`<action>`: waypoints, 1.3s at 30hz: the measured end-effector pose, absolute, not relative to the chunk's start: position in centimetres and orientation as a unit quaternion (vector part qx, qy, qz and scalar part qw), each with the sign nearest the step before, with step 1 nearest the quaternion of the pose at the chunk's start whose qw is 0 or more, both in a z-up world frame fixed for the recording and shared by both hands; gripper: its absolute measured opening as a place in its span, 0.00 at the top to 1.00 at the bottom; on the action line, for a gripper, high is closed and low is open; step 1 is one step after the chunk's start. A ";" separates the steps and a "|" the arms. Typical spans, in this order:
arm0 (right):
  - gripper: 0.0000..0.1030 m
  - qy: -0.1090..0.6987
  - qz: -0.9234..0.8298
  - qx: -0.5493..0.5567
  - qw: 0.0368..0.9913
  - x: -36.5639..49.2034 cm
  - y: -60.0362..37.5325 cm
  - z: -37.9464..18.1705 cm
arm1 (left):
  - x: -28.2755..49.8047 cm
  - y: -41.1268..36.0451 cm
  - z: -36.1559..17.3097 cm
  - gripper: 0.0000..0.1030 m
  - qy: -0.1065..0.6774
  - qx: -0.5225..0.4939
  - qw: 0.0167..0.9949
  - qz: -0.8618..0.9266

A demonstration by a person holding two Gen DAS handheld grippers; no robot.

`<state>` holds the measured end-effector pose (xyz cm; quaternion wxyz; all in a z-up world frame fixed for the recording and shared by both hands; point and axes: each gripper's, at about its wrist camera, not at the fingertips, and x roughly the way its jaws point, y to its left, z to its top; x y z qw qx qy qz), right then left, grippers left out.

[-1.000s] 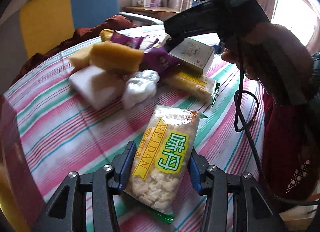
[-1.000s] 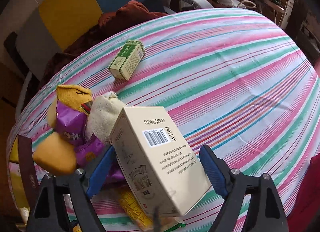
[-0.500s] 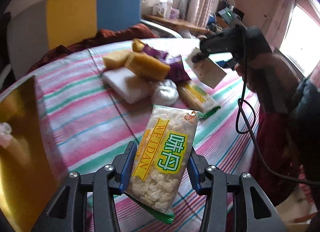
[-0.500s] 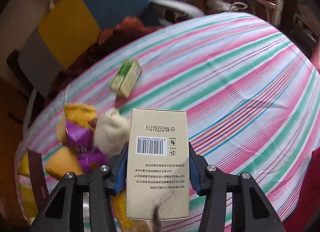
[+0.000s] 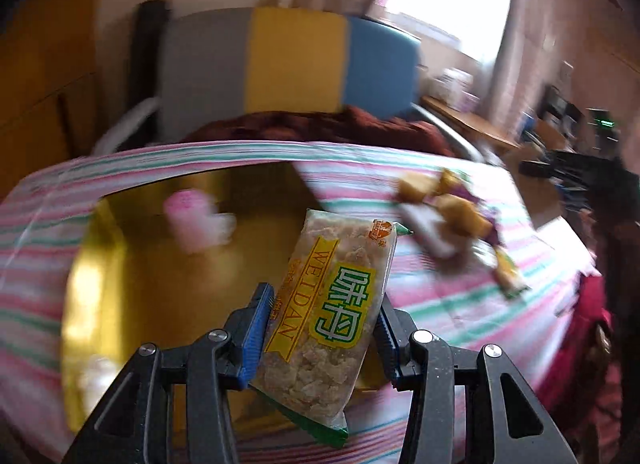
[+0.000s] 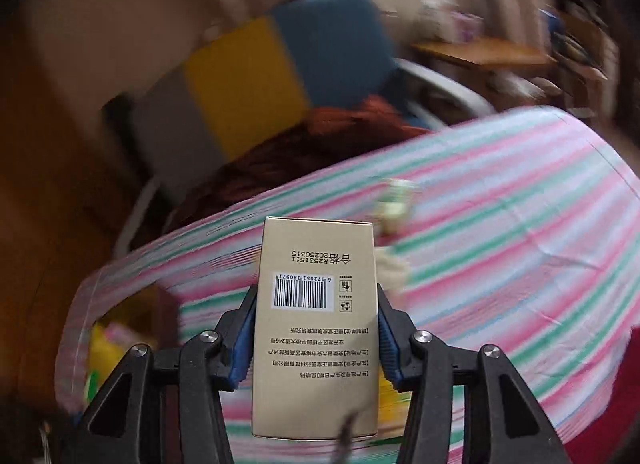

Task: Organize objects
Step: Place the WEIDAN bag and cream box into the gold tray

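Item one: snack packet (image 5: 332,316), clear plastic with green end seals, pale crumbly pieces inside, a yellow band lettered WEIDAN and a green-and-yellow label with large characters. Held lengthwise, tilted slightly, between the blue pads of the left gripper (image 5: 320,338), which pinch both long edges at its lower half; jaws narrowly spaced, closed on the packet. It hangs in the air above the near right corner of a gold-lined box (image 5: 132,264) on the striped tablecloth (image 5: 460,296).

Item two: tan carton (image 6: 316,324), tall and rectangular, barcode panel and rows of small printed text facing the camera upside down. Clamped upright between the pads of the right gripper (image 6: 316,340) on both long sides; jaws closed to the carton's width, carton lifted clear of the cloth.

Surroundings: the gold-lined box is open-topped, its interior mostly bare apart from a blurred pink-and-white object (image 5: 192,220) near the far wall. A loose pile of snacks (image 5: 448,212), yellow and purple, lies on the cloth right of the box, well apart from it. A small green-and-white box (image 6: 396,204) lies alone further out, with wide bare cloth to its right. Behind the table's far edge stands a grey, yellow and blue chair (image 5: 296,64) draped with dark red fabric (image 5: 320,126).
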<state>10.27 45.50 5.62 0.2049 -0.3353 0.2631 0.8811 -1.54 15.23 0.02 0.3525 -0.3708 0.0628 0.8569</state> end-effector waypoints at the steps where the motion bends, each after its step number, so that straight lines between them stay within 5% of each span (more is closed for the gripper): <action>1: 0.50 0.255 0.885 -0.342 0.187 9.3 44.1 5.8 | -2.4 14.0 -0.1 0.53 0.057 -0.374 0.335 0.863; 12: 0.48 0.233 0.868 -0.438 -0.011 -5.1 27.0 2.6 | -10.4 6.8 -1.2 0.52 0.040 -0.368 0.198 0.908; 14: 0.41 0.230 0.867 -0.441 -0.029 -6.6 25.1 2.1 | -11.0 5.8 -0.8 0.38 0.038 -0.361 0.183 0.914; 17: 0.33 0.211 0.871 -0.443 -0.027 -7.5 22.5 2.2 | -10.8 4.6 0.0 0.29 0.038 -0.340 0.173 0.924; 29: 0.27 0.036 0.916 -0.396 0.050 -2.2 18.2 2.7 | -6.2 2.0 -0.1 0.17 0.014 -0.340 0.144 0.929; 39: 0.23 -0.030 0.930 -0.347 0.114 1.0 16.7 3.2 | -3.1 2.1 0.5 0.08 0.023 -0.323 0.115 0.939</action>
